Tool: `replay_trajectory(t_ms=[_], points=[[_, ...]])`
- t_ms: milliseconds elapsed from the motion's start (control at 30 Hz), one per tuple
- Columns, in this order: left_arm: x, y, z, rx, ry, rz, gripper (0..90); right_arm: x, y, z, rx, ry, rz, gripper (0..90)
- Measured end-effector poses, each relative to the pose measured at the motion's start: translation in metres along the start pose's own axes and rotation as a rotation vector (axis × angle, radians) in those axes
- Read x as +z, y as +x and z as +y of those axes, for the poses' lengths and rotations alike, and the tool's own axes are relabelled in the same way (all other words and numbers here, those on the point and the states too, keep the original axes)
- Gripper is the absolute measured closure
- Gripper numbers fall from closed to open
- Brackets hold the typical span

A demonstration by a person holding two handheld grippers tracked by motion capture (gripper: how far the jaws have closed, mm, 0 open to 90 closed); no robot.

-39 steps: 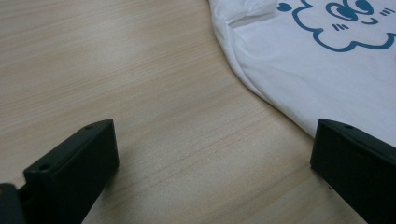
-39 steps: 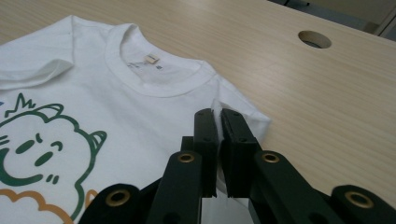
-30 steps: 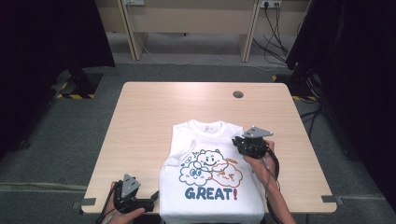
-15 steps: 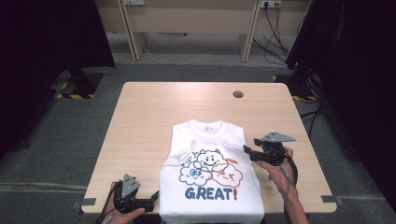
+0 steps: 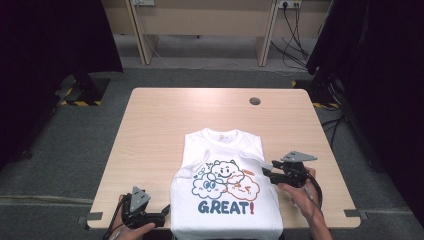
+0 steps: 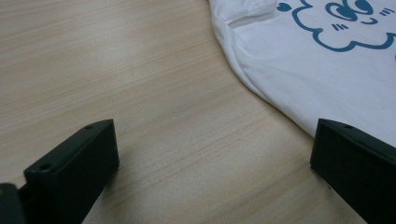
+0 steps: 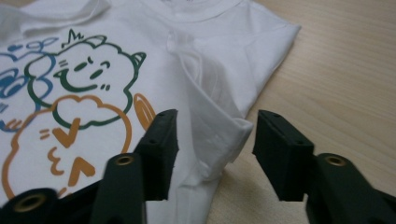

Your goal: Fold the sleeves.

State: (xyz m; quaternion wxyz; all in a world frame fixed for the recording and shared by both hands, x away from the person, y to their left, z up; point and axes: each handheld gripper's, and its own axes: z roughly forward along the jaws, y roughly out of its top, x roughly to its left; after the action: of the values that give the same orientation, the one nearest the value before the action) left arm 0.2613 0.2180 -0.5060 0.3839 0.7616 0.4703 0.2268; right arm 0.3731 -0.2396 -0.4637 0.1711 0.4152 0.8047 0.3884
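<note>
T-shirt (image 5: 225,195) lay flat at the table's (image 5: 150,130) near edge. Right gripper (image 7: 212,140) straddled the folded sleeve (image 7: 219,135), jaws apart and just closing, pads not yet pinching. Left gripper (image 5: 165,216) sat open beside the hem. Risk: a shallow bite would slip and undo the fold.

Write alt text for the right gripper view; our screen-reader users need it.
A white T-shirt with cartoon cloud figures lies on a wooden table, its folded sleeve edge between the open black jaws of the right gripper, which do not press it. Bare tabletop lies to the right.
</note>
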Motion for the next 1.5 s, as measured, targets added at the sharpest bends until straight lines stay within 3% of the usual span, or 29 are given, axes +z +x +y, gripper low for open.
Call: replay_trajectory(t_ms=[100, 233, 400, 533, 700, 800, 867, 900, 1033, 1167, 1267, 1333, 1367, 1400, 1500], points=[[0.0, 0.0, 0.0, 0.0, 0.0, 0.0, 0.0, 0.004, 0.004, -0.002, -0.077, -0.004, -0.005, 69.9], [0.0, 0.0, 0.0, 0.0, 0.0, 0.0, 0.0, 0.003, 0.009, 0.0, -0.134, -0.002, -0.017, 78.2], [0.0, 0.0, 0.0, 0.0, 0.0, 0.0, 0.0, 0.002, 0.02, 0.003, -0.196, 0.0, -0.011, 79.8], [0.0, 0.0, 0.0, 0.0, -0.001, 0.0, 0.0, 0.007, 0.029, 0.005, -0.225, 0.017, 0.007, 75.7], [0.0, 0.0, 0.0, 0.001, -0.002, 0.0, 0.0, 0.015, 0.037, 0.002, -0.223, 0.056, 0.042, 59.5], [0.0, 0.0, 0.0, 0.001, -0.001, -0.001, 0.0, 0.008, 0.033, 0.002, -0.163, 0.031, 0.06, 51.8], [0.0, 0.0, 0.0, 0.001, -0.001, -0.001, 0.0, 0.004, 0.03, 0.002, -0.142, 0.02, 0.048, 50.2], [0.0, 0.0, 0.0, 0.001, -0.001, -0.001, 0.0, -0.01, 0.02, 0.0, -0.111, -0.002, 0.017, 50.2], [0.0, 0.0, 0.0, 0.0, 0.0, 0.0, 0.0, -0.018, 0.015, -0.006, -0.098, -0.006, 0.004, 45.9], [0.0, 0.0, 0.0, 0.0, 0.0, 0.0, 0.0, -0.019, 0.015, -0.013, -0.104, 0.018, -0.008, 45.6], [0.0, 0.0, 0.0, 0.0, 0.0, 0.0, 0.0, -0.011, 0.02, -0.019, -0.163, 0.064, -0.048, 46.3], [0.0, 0.0, 0.0, 0.001, 0.0, -0.001, 0.0, -0.011, 0.02, -0.019, -0.163, 0.064, -0.048, 50.0], [0.0, 0.0, 0.0, 0.001, 0.0, -0.001, 0.0, -0.011, 0.016, -0.023, -0.211, 0.095, -0.079, 50.0], [0.0, 0.0, 0.0, 0.001, 0.0, -0.001, 0.0, -0.011, 0.016, -0.023, -0.211, 0.095, -0.079, 62.9], [0.0, 0.0, 0.0, 0.001, 0.001, -0.001, 0.0, -0.011, 0.016, -0.023, -0.211, 0.095, -0.079, 62.9]])
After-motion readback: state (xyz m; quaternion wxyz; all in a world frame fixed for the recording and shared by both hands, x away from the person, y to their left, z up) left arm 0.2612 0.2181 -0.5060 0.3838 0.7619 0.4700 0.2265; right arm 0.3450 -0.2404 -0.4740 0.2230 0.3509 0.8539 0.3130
